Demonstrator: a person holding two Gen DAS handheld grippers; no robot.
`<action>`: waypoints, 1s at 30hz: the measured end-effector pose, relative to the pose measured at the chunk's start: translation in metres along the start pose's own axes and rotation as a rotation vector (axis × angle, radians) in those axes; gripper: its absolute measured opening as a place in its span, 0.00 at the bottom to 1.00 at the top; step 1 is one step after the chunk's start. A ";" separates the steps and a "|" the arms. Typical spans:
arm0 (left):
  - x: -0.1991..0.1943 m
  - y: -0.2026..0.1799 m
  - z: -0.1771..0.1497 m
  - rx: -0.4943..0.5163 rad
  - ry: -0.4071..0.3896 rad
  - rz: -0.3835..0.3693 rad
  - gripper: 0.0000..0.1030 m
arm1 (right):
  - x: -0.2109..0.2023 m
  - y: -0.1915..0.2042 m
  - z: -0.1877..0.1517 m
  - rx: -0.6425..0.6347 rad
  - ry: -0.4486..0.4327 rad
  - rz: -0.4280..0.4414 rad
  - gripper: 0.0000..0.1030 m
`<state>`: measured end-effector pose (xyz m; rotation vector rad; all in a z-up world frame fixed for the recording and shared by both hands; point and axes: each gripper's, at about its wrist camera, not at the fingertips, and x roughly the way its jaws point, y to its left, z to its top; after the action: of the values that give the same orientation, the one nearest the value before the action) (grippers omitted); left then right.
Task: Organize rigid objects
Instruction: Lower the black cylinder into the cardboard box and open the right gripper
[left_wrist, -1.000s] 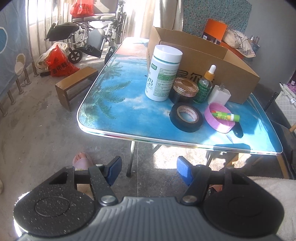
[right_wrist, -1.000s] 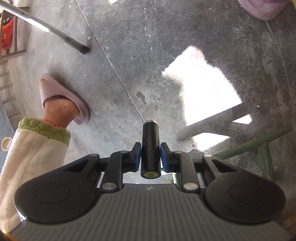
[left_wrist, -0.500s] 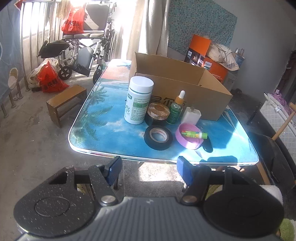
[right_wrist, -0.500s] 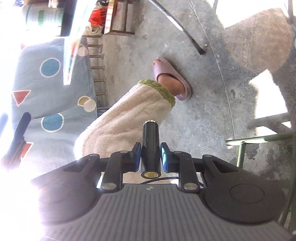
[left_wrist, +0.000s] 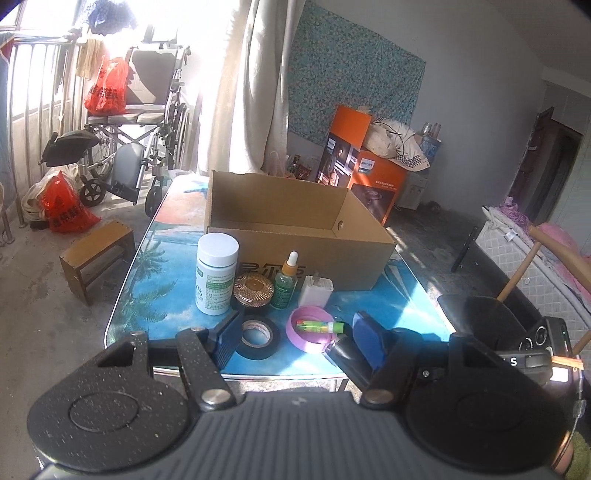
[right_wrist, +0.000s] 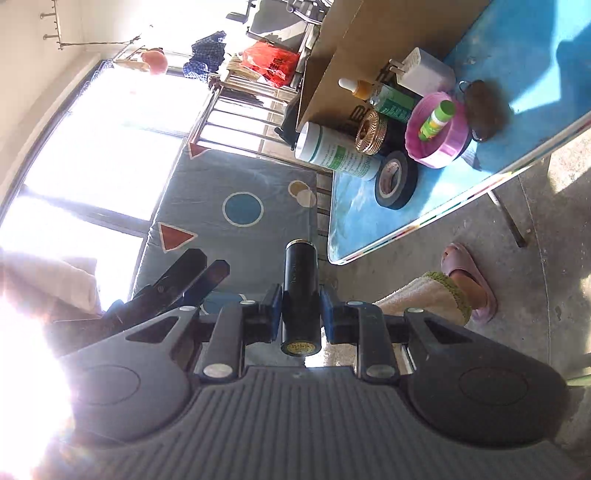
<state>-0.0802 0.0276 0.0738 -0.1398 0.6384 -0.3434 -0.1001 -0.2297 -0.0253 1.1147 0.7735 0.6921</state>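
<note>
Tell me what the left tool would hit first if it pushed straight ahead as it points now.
Probably the black tape roll at the near table edge, centred between the open left tool pads; the pink ring lies just right. Depth is uncertain.

Speckled black plastic left gripper (left_wrist: 295, 338) with blue pads (left_wrist: 365, 341) and silver screws; matching right gripper (right_wrist: 301, 314); cream fleece trouser leg (right_wrist: 424, 295), green cuff, probably mauve slipper (right_wrist: 471, 280).

Wheelchair (left_wrist: 147, 110), wooden stool (left_wrist: 96, 254), orange box (left_wrist: 373, 177), slipper (right_wrist: 471, 280).
</note>
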 end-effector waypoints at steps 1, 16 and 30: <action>0.002 -0.004 0.004 0.010 -0.005 -0.008 0.65 | -0.005 0.006 0.009 -0.021 -0.025 0.012 0.20; 0.100 -0.008 0.095 0.058 -0.049 0.007 0.65 | 0.050 0.061 0.158 -0.108 -0.143 0.043 0.20; 0.177 0.055 0.125 0.016 0.026 0.135 0.65 | 0.257 -0.036 0.302 0.172 0.104 -0.407 0.21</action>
<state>0.1434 0.0185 0.0617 -0.0767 0.6667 -0.2201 0.2961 -0.1871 -0.0351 1.0367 1.1267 0.3460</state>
